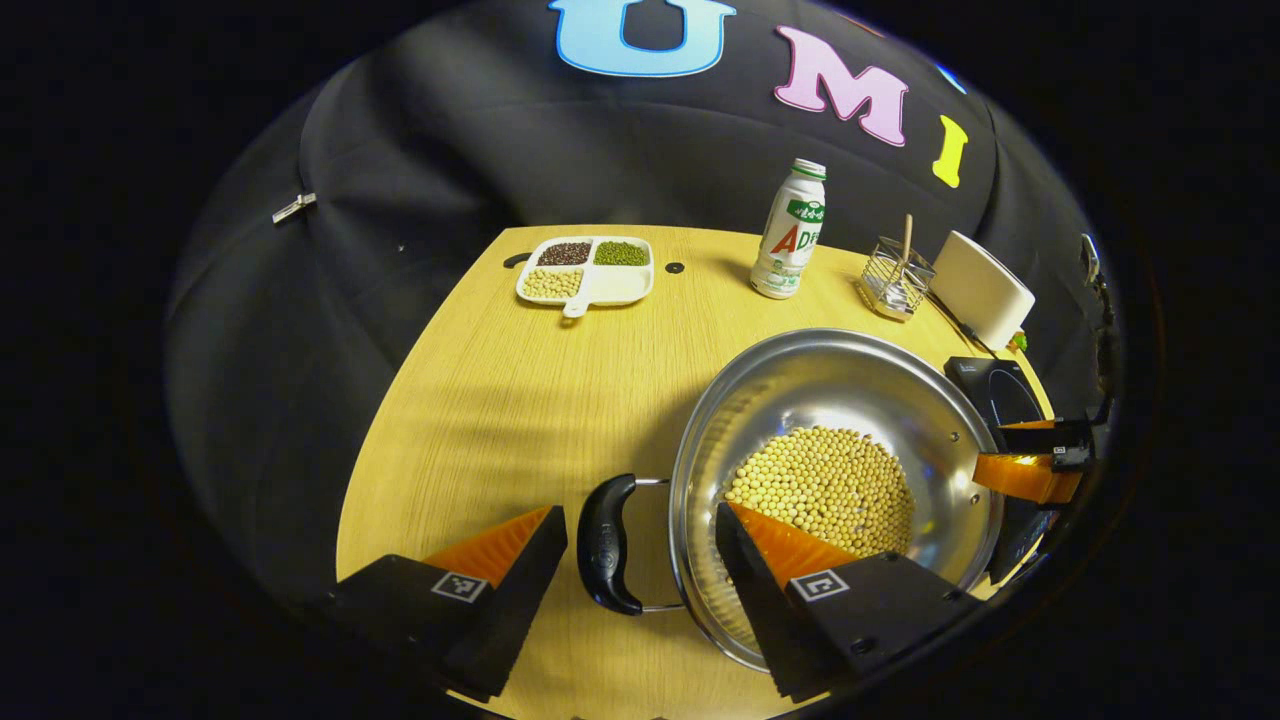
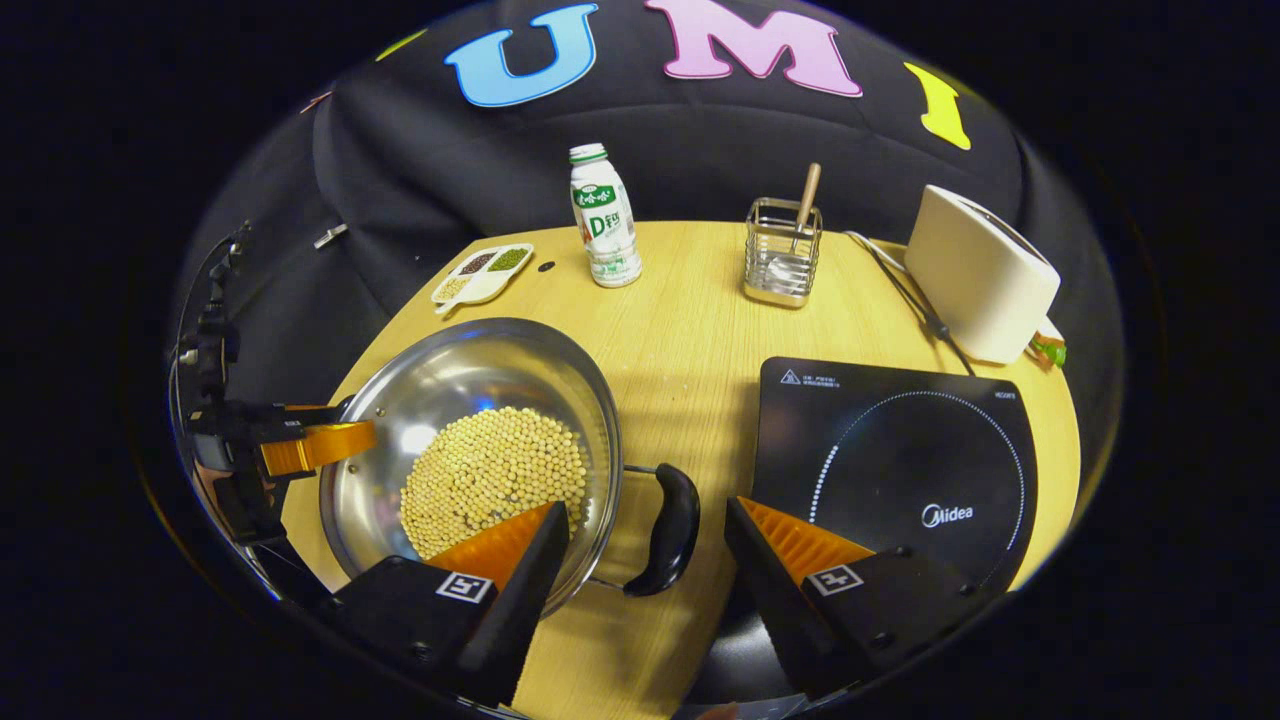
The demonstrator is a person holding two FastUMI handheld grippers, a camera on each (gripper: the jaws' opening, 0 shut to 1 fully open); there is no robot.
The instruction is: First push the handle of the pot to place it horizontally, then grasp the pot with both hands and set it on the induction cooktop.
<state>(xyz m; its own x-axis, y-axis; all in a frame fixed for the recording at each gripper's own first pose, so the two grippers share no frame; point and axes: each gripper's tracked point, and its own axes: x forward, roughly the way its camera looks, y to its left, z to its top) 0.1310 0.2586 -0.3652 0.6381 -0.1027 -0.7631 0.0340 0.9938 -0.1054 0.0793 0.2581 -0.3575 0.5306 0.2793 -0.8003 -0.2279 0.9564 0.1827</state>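
Note:
A steel pot (image 1: pixel 850 400) holding soybeans (image 1: pixel 822 485) stands on the wooden table (image 1: pixel 520 400). Its black left handle (image 1: pixel 605 540) lies between the fingers of my left gripper (image 1: pixel 640 565), which is open; one finger is outside the handle, the other over the pot's inside. In the right gripper view the pot (image 2: pixel 440 390) is at the left, and its black right handle (image 2: pixel 668 530) lies between the fingers of my open right gripper (image 2: pixel 645 555). The black induction cooktop (image 2: pixel 900 470) lies just right of that handle. Each view also shows the other gripper's orange finger (image 1: pixel 1025 475) (image 2: pixel 315 445) at the pot's far rim.
At the back of the table stand a white drink bottle (image 2: pixel 603 215), a wire utensil holder (image 2: pixel 783 250) with a wooden stick, and a white toaster (image 2: pixel 980 275) with its cord. A white divided dish (image 1: pixel 588 268) of beans sits at the back left corner.

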